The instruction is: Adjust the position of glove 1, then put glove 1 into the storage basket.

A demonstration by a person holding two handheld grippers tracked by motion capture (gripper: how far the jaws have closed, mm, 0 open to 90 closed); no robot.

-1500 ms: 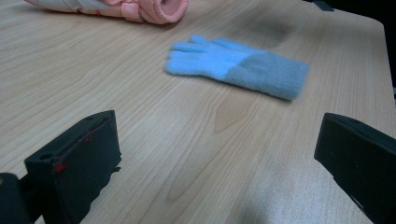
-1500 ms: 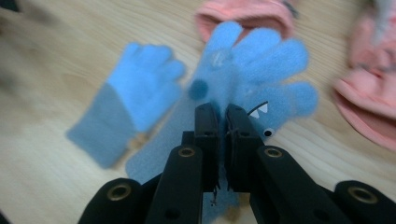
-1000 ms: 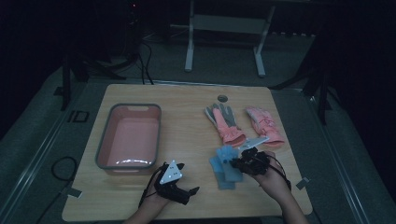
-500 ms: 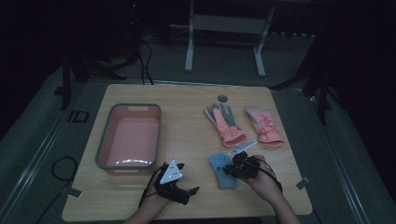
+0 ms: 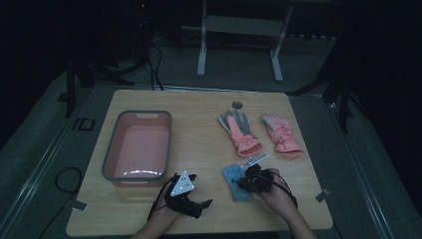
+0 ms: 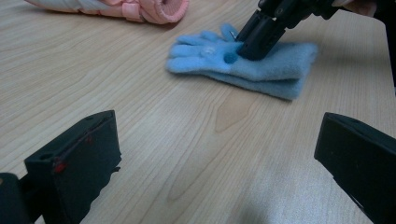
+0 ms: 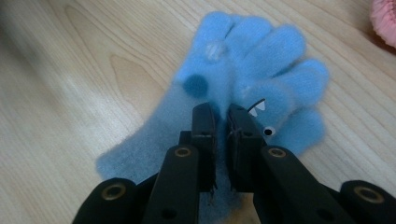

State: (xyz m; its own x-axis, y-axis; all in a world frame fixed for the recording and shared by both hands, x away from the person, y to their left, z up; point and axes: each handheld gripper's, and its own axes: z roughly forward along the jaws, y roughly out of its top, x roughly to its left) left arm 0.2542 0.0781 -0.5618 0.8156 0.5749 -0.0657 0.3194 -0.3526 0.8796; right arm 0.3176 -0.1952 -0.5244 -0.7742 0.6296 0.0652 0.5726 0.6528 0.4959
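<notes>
Right, I look at the margins first. The bench (image 5: pixel 199 107) has bare wood across its middle, between the pink tub (image 5: pixel 138 147) on the left and the two pink gloves (image 5: pixel 240 132) (image 5: pixel 282 134) lying flat on the right, well apart from the tub. Those gloves sit toward the far half; the near half is where my hands work. Both tools are close to the near edge of the bench, with little wood behind them and plenty ahead. To the right of my right tool there is open bench out to the right edge.

The blue glove (image 7: pixel 261 60) lies flat on the wood near the front, just short of the nearer pink glove's cuff. In the left gripper view it looks doubled, one layer on another. My right tool (image 7: pixel 219 116) is down on it from above, its jaws drawn nearly together and pinching a small fold of the fleece at the palm, just below the fingers. The fingers of the glove point away from that tool.

My left tool (image 6: pixel 215 154) sits low over bare wood, left of the blue glove and apart from it, jaws spread wide with nothing between them.
</notes>
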